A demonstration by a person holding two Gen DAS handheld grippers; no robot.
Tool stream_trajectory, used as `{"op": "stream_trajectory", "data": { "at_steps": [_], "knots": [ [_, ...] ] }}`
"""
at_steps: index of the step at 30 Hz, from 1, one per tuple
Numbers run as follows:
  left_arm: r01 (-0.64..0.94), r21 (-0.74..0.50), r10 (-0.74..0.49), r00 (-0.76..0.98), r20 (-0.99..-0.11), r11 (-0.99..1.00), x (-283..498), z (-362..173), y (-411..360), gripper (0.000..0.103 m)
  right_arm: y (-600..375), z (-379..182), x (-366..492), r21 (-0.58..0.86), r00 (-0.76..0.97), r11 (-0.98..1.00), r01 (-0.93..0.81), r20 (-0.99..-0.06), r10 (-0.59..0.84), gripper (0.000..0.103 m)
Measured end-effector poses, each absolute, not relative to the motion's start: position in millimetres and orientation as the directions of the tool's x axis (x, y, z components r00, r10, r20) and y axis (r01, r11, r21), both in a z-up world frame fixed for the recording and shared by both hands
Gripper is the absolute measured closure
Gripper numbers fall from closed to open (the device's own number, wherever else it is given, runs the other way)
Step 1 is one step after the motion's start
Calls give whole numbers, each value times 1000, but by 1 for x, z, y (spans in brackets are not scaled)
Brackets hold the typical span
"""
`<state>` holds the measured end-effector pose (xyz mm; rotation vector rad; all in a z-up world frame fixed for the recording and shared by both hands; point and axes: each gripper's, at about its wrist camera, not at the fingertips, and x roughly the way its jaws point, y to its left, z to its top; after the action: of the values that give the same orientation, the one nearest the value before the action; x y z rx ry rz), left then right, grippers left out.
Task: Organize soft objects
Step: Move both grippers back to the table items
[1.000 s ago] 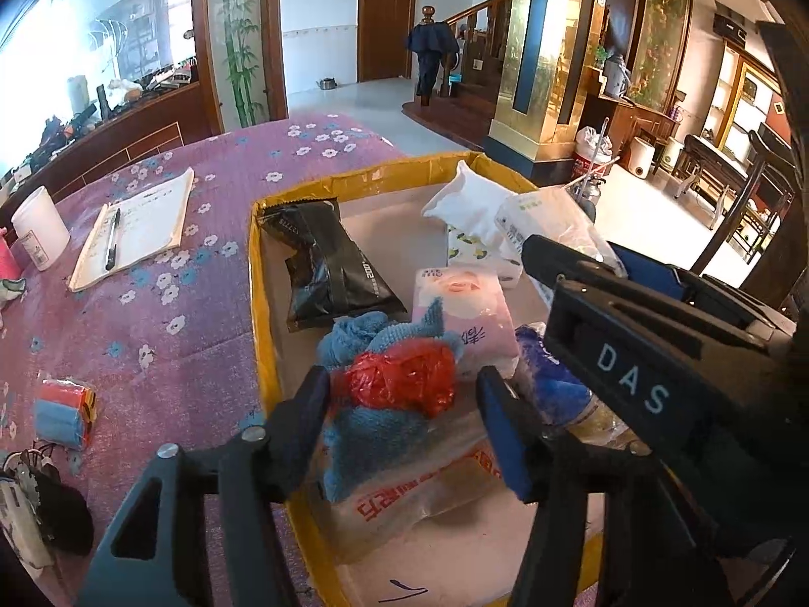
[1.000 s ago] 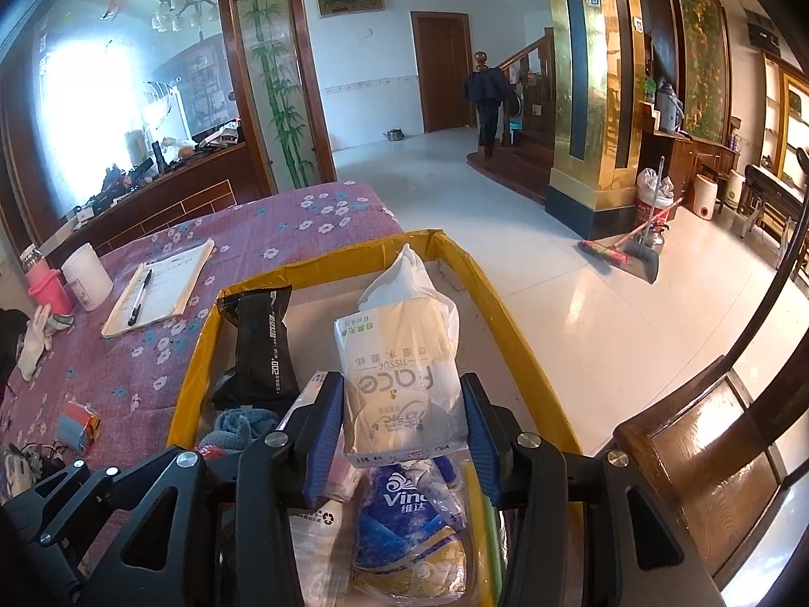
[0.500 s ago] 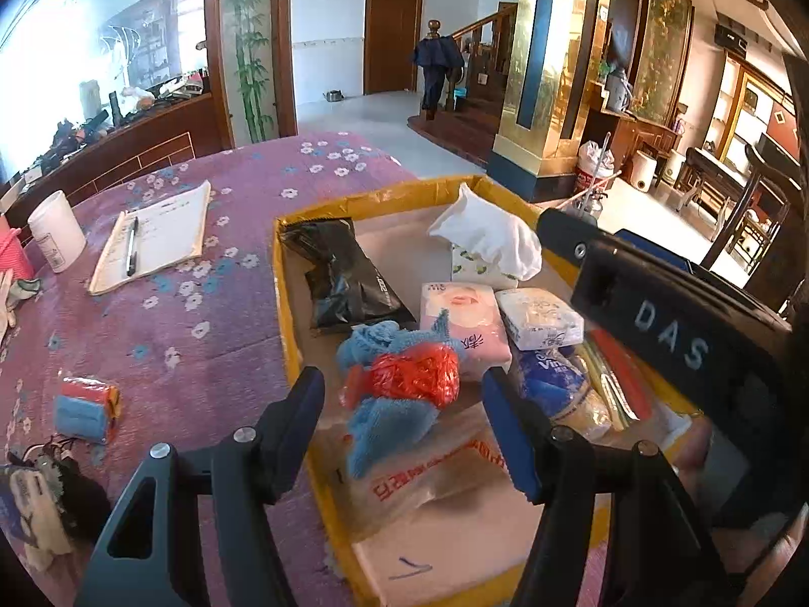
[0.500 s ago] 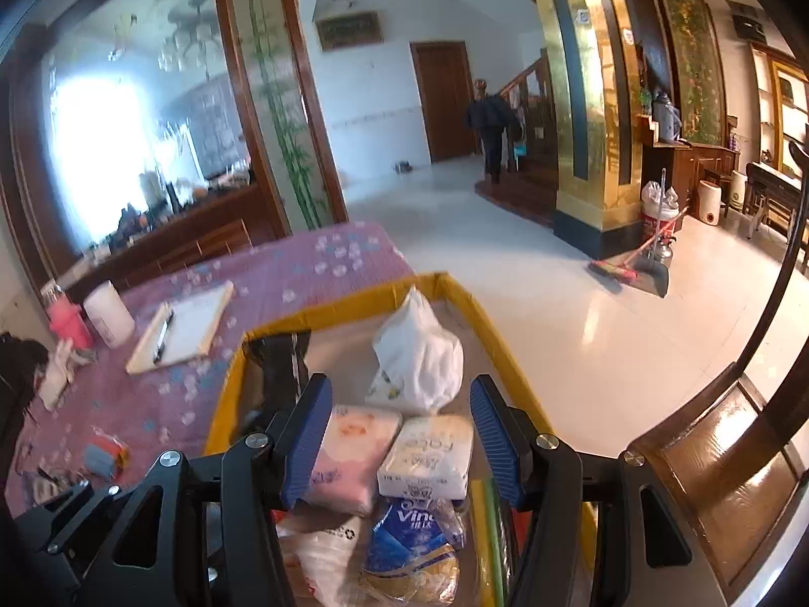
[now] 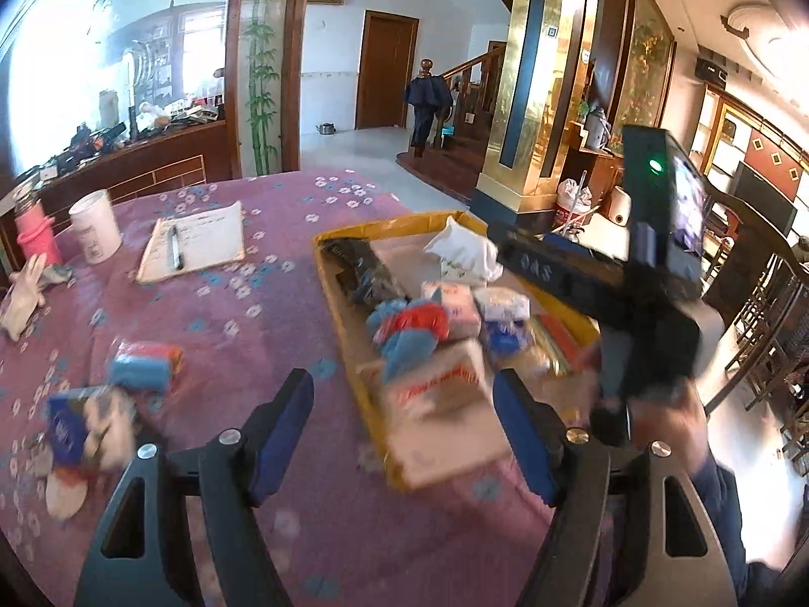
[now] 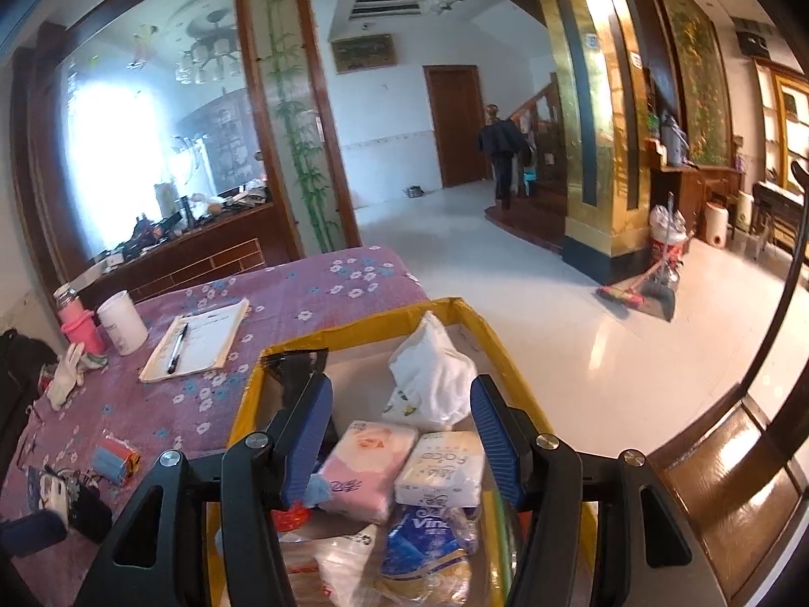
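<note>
A notepad (image 6: 194, 341) with a pen (image 6: 177, 349) lies beside a white cup (image 6: 122, 329).

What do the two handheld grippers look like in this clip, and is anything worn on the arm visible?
Both the left gripper and the right gripper have black angular frames with silver bolts and blue ribbed pads on the jaws. Seen from the left wrist, the right one's black body carries white "DAS" lettering, blurred here, and a mounted device with a green light. A dark blue sleeve shows at the wrist.
</note>
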<state>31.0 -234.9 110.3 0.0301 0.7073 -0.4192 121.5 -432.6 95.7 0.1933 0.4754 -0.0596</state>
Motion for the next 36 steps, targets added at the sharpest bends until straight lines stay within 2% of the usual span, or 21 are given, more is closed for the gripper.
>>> {"op": "stream_trajectory", "data": {
  "at_steps": [6,14,21,25,30,33,35,36],
  "knots": [
    [337,-92,-318,715,-623,937,-9,95,-189,30,-402,98,115,111,903,994,-7,-426,55,42],
    [219,-116,-239,704,-669,969,-39,57,-107,30,-346,88,106,37,885,983,-181,-429,179,42],
    [58,-169,-160,707,-689,984,-53,42,-21,30,-276,85,91,179,734,910,-373,-544,407,42],
    [-47,-195,-101,721,-685,980,-48,48,25,30,-244,76,91,304,646,864,-402,-574,503,42],
    [-117,-186,-50,705,-708,976,-23,62,74,30,-233,53,97,296,652,868,-398,-574,495,42],
    [-140,-170,-32,674,-738,975,15,64,97,29,-234,36,107,317,613,868,-383,-615,496,42],
    [-139,-180,-49,643,-765,974,45,58,105,30,-236,34,108,311,620,873,-377,-616,487,42],
    [-173,-162,-19,626,-779,972,61,54,110,30,-237,36,108,298,628,876,-378,-612,480,42]
  ]
}}
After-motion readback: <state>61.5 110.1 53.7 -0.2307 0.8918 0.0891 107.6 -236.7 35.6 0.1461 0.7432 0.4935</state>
